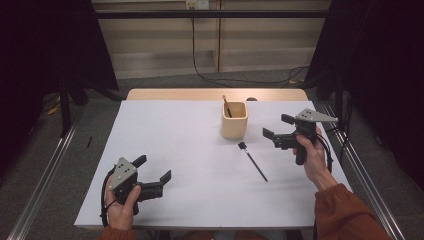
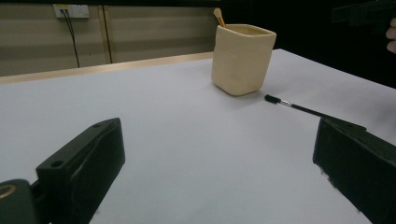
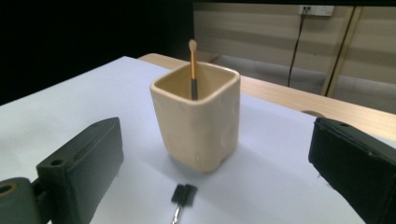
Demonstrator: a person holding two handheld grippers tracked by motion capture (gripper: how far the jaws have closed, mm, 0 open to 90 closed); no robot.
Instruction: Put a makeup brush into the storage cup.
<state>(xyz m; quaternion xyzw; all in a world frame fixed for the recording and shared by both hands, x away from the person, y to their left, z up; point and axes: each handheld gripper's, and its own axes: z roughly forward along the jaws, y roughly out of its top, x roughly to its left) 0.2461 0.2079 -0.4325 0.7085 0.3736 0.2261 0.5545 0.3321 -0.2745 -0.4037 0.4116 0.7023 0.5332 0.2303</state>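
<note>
Table: white top (image 1: 180,150) in the middle of the frame, a light wood edge (image 1: 165,94) along its far side.
Wall: beige panelled wall (image 1: 150,45) across the top centre.
Socket: white outlet (image 1: 196,4) at the top edge, a black cable (image 1: 194,55) hanging from it down to the floor.
Floor: grey carpet (image 1: 95,110) at both sides of the table and behind it.
Rails: metal rails (image 1: 45,170) running along the lower left and right.
Curtains: black drapes (image 1: 45,45) in the upper left and upper right corners.
Light: dim, even, soft shadows.
</note>
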